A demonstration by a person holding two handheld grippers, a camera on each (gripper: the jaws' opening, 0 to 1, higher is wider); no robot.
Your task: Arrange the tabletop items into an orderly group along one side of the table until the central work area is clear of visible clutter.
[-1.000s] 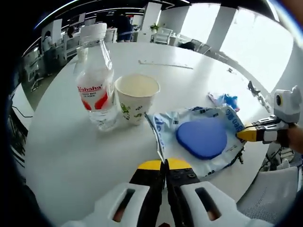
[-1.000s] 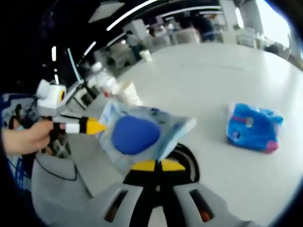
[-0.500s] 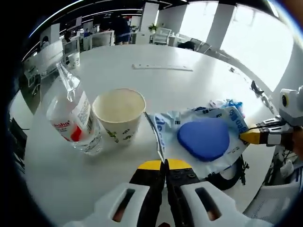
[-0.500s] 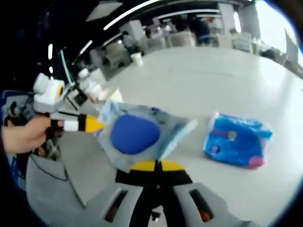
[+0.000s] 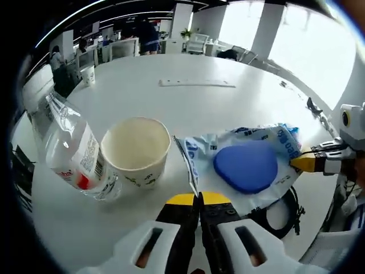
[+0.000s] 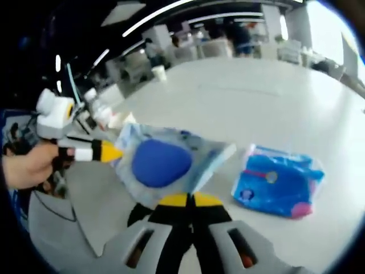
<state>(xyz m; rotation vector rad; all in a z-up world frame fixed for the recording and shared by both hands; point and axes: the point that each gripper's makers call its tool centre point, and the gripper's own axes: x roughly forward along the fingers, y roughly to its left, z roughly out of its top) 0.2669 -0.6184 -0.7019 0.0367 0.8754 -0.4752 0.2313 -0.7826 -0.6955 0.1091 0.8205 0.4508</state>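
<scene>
Both claws, left claw (image 5: 199, 198) and right claw (image 6: 191, 199), clamped on clear pouch (image 5: 245, 168) with blue pad, held over bench (image 5: 188, 108) edge. Cup (image 5: 136, 151) and bottle (image 5: 68, 157) grouped at 9 o'clock in left gripper view. Blue packet (image 6: 278, 181) loose at 3 o'clock in right gripper view. Roughly halfway, I'd guess.

Bright windows (image 5: 302, 40) light an open office with desks (image 5: 122, 45).

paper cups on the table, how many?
2. One paper cup stands beside the tilted water bottle, near the left gripper. A second cup stands at the table's far edge. Others may sit outside both views.
</scene>
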